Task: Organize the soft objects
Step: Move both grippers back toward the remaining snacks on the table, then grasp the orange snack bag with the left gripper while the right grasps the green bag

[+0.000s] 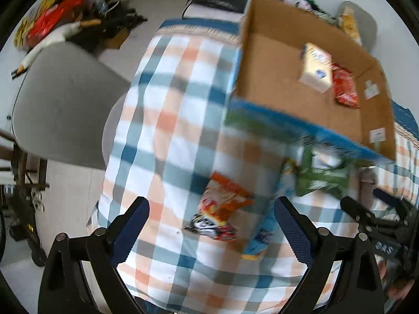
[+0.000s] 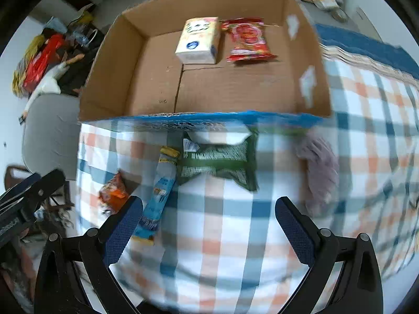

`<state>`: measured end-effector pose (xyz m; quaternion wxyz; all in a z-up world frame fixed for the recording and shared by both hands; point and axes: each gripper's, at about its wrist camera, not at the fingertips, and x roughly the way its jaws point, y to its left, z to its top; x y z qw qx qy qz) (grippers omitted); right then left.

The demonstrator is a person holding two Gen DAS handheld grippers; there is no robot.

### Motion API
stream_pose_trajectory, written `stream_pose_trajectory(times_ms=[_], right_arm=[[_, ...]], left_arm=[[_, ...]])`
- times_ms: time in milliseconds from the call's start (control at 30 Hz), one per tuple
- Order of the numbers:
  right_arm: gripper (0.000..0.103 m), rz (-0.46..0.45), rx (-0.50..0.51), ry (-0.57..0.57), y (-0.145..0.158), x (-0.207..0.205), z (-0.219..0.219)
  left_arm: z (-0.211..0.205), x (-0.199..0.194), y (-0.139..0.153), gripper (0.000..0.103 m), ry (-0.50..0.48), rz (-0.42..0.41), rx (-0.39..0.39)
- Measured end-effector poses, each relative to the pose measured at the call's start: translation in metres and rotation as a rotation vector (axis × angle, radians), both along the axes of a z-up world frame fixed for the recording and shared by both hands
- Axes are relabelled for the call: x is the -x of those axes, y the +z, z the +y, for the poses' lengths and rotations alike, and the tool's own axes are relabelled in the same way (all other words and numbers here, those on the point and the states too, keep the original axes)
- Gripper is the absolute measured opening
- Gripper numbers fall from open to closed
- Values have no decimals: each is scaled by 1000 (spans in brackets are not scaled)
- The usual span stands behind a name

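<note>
A cardboard box [image 2: 230, 89] stands on the checked tablecloth [image 2: 235, 235] and holds a cream tissue pack [image 2: 199, 40] and a red snack bag [image 2: 247, 40]. In front of it lie a green packet [image 2: 222, 162], a blue stick packet [image 2: 159, 191], an orange snack bag [image 2: 114, 193] and a grey fluffy cloth [image 2: 318, 170]. My right gripper [image 2: 207, 219] is open and empty above the cloth near the blue packet. My left gripper [image 1: 212, 225] is open, with the orange bag [image 1: 222, 209] between its fingers; the box [image 1: 288, 91] is at upper right there.
A grey chair [image 1: 60, 104] stands left of the table. Clutter of bags and a plush goose [image 1: 52, 39] lies on the floor beyond. The right gripper shows at the right edge of the left wrist view [image 1: 377, 209].
</note>
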<state>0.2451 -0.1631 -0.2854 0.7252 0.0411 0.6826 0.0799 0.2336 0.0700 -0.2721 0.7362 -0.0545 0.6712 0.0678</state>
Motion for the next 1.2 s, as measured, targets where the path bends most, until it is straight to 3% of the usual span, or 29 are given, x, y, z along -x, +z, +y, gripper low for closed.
stream_pose_trajectory(times_ms=[333, 400, 500, 633, 733, 833, 900, 1000, 1067, 1100, 1200], right_arm=[[97, 3, 345, 470, -74, -21, 62], [78, 35, 353, 511, -86, -20, 67], [65, 101, 355, 484, -97, -16, 64], [63, 298, 95, 306, -92, -16, 42], [63, 333, -33, 252, -81, -14, 30], [68, 214, 102, 333, -72, -11, 32], [69, 158, 189, 415, -83, -7, 38], [69, 168, 209, 518, -102, -4, 44], [65, 217, 195, 497, -117, 1, 41], [48, 236, 195, 463, -123, 4, 35], [42, 301, 178, 303, -124, 16, 13]], left_arm=[[17, 15, -56, 97, 35, 109, 20], [18, 16, -62, 97, 35, 120, 18], [18, 16, -70, 97, 28, 136, 22], [20, 14, -77, 97, 25, 152, 40], [20, 13, -86, 97, 14, 171, 49], [17, 13, -97, 97, -4, 189, 67], [15, 13, -102, 97, -16, 196, 71], [11, 13, -109, 97, -31, 204, 85], [9, 15, -112, 97, -35, 204, 103], [9, 15, -112, 97, -33, 202, 106], [4, 12, -112, 97, -22, 203, 130]])
